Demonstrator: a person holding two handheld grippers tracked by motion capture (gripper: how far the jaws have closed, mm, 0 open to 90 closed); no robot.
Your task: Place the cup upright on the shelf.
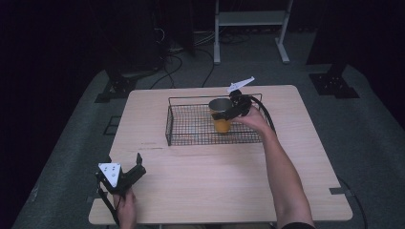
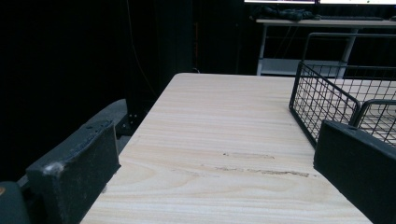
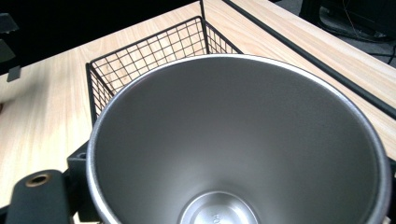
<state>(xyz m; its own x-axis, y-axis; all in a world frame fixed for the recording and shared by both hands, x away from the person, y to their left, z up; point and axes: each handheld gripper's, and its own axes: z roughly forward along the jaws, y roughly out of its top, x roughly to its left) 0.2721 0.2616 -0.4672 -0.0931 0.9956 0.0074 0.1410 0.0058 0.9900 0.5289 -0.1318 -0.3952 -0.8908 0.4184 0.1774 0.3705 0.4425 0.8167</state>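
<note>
Right gripper (image 1: pixel 228 113) clamps the orange steel-lined tumbler (image 1: pixel 220 120) upright inside the wire basket (image 1: pixel 191 138), right half. We judge placement underway: lower straight, base flat on mesh, then open. Left gripper (image 1: pixel 125 174) idles wide, near-left table (image 1: pixel 215 181) corner.

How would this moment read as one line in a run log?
right gripper: shut on orange steel-lined cup | cup: upright in black wire basket | left gripper: open, idle at table's near corner
</note>
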